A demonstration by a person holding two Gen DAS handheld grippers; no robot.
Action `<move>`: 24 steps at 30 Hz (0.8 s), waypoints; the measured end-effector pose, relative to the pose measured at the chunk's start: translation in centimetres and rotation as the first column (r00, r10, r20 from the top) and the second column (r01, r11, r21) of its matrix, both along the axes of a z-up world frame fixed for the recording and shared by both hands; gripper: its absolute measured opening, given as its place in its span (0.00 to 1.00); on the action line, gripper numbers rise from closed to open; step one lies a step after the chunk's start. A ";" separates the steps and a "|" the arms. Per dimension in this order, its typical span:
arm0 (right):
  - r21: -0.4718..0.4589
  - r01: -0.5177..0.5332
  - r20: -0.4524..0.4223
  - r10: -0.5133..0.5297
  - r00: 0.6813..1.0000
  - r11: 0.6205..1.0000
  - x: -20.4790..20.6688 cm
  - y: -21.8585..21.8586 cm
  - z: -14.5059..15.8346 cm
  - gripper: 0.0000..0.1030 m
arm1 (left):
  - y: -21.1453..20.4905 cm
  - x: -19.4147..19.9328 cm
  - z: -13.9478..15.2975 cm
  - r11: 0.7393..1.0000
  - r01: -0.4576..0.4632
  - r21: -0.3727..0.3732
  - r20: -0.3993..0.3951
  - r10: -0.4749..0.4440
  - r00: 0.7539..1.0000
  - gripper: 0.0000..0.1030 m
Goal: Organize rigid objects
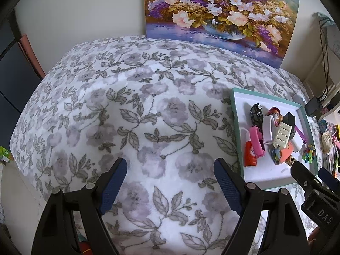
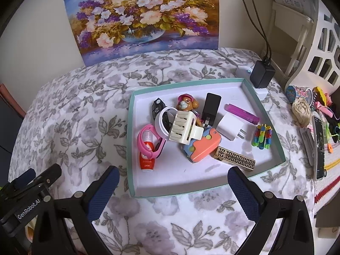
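Observation:
A teal-rimmed white tray (image 2: 131, 148) sits on the floral cloth and holds several small items: a cream hair claw (image 2: 182, 127), a pink band (image 2: 146, 136) over a red bottle (image 2: 146, 161), a dog figure (image 2: 187, 104), a black charger (image 2: 210, 106), a white charger (image 2: 230, 125), a purple lighter (image 2: 242, 113), a gold patterned box (image 2: 235, 158) and colourful clips (image 2: 262, 136). My right gripper (image 2: 173, 186) is open and empty, just in front of the tray's near edge. My left gripper (image 1: 170, 170) is open and empty over bare cloth, left of the tray (image 1: 237, 127).
A flower painting (image 2: 144, 14) leans on the wall behind. A black power adapter (image 2: 262, 74) with cables stands at the tray's far right corner. Tape rolls (image 2: 298, 93), a phone (image 2: 318, 146) and small clutter lie at the right edge, beside a white rack (image 2: 325, 42).

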State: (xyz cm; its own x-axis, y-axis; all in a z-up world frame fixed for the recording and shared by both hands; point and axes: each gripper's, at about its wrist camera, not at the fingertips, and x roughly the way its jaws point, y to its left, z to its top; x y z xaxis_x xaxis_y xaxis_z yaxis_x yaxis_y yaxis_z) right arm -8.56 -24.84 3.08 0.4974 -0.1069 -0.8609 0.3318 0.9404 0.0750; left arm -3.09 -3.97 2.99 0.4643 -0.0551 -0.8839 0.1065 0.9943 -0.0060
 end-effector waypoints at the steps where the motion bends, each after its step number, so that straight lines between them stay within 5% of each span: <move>1: 0.001 0.001 -0.001 -0.001 1.000 1.000 0.0 0.0 0.0 1.00 | 0.0 0.0 0.0 1.000 0.000 -0.001 0.000 0.000 1.000 0.82; 24: -0.004 -0.001 -0.017 0.001 1.000 1.000 0.2 -0.1 -0.6 1.00 | -0.1 0.0 0.0 1.000 -0.002 -0.001 -0.002 0.002 1.000 0.82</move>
